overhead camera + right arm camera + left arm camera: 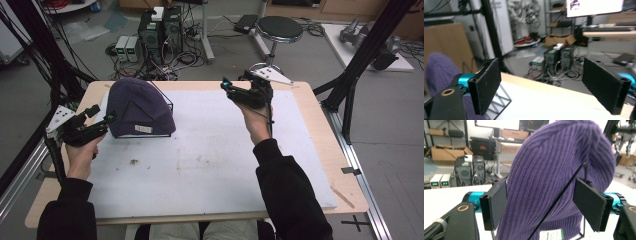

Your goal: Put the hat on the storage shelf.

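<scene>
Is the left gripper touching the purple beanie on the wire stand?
Cannot tell. In the left gripper view the open left gripper frames the purple beanie, with knit seemingly against one pad's edge. The high view leaves this unclear.

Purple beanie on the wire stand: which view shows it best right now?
The high view: the whole beanie draped over the wire stand. The left gripper view shows its ribbed knit close up between the open jaws, cropped. The right gripper view catches a blurred edge at left.
</scene>
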Demonstrator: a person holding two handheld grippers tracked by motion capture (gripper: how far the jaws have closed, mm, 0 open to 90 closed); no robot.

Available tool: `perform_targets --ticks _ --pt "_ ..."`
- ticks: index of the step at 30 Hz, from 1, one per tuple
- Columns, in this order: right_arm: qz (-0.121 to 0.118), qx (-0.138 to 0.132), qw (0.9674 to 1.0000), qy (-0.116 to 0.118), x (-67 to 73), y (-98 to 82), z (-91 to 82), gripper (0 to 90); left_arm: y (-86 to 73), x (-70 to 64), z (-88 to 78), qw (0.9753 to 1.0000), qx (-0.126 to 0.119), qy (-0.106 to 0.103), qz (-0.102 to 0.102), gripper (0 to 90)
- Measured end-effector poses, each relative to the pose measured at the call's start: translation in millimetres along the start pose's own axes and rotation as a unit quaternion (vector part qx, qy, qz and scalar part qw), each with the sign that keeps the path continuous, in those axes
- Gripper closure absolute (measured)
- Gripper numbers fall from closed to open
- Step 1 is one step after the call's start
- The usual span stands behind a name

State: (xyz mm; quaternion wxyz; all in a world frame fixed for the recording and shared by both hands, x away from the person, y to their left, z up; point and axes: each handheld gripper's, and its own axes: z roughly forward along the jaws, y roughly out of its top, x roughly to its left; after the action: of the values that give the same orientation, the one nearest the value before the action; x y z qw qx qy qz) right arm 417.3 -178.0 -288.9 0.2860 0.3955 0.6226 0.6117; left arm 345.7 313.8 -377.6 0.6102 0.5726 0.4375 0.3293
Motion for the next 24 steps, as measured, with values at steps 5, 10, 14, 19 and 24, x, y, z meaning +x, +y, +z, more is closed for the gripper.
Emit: perform_targets --ticks 5,10,14,19,24 --pt "-0.002 -0.034 0.9982 -0.049 -15.6 -7.0 -24.2 12.2 1.7 -8.3 -6.8 0.9991 -0.041 0.011 0.005 27.6" --pt "-0.006 -0.044 0.9968 -0.066 -33.1 -15.5 -47.5 12.2 -1.4 -9.7 -13.8 0.9975 -0.065 0.028 0.0 27.5" --pt "-0.009 -0.048 0.9955 -0.081 -44.6 -24.4 -65.8 12.2 -4.8 -9.2 -19.4 0.9965 -0.077 0.033 -0.005 27.5" --pt "-0.024 -0.073 0.99 -0.119 -51.9 -34.4 -92.3 12.3 -7.8 -12.8 -26.3 0.9951 -0.093 0.034 0.011 29.3" --pt "-0.03 -0.078 0.986 -0.144 -60.5 -46.2 -115.3 12.4 -11.4 -15.2 -32.8 0.9937 -0.103 0.044 0.008 31.0"
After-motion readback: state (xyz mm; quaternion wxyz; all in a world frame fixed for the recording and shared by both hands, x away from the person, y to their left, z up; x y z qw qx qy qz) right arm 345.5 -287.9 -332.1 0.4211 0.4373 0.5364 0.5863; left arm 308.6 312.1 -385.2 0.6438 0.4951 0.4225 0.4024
